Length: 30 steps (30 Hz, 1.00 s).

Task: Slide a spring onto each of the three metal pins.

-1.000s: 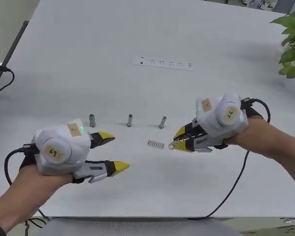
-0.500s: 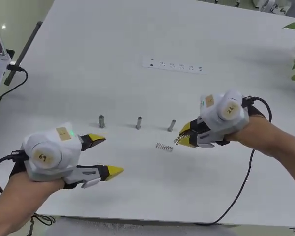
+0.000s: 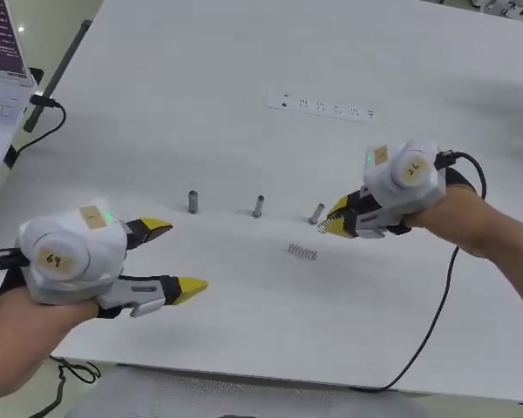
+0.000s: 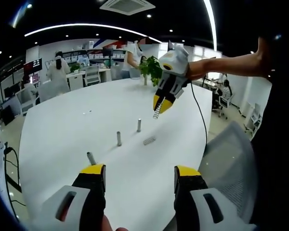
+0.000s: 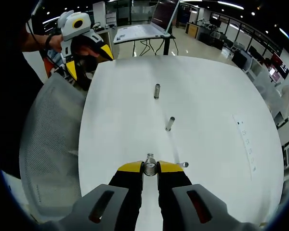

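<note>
At the near left of the white table (image 3: 244, 78), the left gripper (image 3: 179, 257) hovers with its jaws wide apart, holding nothing. Farther in, three metal pins stand upright in a row, well apart: the left pin (image 3: 193, 201), middle pin (image 3: 258, 206) and right pin (image 3: 316, 214). A loose spring (image 3: 302, 252) lies flat just nearer than the right pin, its long axis running roughly left to right. On the right, the right gripper (image 3: 336, 219) has its jaws closed on a held spring (image 3: 329, 227). Its long axis follows the jaws, free end pointing left and down, just beside the right pin's top; whether they touch I cannot tell
</note>
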Each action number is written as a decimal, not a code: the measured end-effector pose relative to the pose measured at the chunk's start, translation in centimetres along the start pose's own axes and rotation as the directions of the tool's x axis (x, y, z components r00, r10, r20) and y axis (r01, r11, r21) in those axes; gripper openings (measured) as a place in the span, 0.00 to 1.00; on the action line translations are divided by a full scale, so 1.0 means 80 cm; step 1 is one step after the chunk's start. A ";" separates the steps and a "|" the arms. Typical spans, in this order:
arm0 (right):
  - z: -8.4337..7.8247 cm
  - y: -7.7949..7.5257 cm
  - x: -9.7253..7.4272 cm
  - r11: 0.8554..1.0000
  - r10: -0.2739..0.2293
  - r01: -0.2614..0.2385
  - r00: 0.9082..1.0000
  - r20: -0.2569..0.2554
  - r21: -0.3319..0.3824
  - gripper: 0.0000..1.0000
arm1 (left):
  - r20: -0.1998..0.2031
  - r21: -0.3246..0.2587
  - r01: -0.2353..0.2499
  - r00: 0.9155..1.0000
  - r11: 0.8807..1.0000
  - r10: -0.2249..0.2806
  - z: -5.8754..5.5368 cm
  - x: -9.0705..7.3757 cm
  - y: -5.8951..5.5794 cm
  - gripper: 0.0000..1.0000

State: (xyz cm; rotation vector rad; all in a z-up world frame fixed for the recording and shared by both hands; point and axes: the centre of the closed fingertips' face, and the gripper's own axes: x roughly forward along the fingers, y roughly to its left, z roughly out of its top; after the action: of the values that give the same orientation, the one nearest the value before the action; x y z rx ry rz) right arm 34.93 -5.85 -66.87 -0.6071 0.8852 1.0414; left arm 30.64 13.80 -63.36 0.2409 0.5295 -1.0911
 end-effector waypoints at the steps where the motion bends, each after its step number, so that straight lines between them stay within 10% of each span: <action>1: 0.001 -0.001 0.001 1.000 0.000 0.000 1.000 -0.003 0.000 0.09 | 0.000 -0.003 -0.003 1.000 1.000 0.003 -0.001 -0.001 0.002 0.53; 30: 0.044 -0.038 0.042 1.000 -0.001 0.001 1.000 -0.011 -0.005 0.09 | -0.048 -0.070 -0.049 0.998 0.996 0.046 -0.039 -0.017 0.025 0.61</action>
State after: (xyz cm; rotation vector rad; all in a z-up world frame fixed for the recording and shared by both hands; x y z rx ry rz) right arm 39.65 -2.69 -67.78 -0.6176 0.8918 1.0406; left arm 31.05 17.12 -65.43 0.2161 0.6000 -1.0204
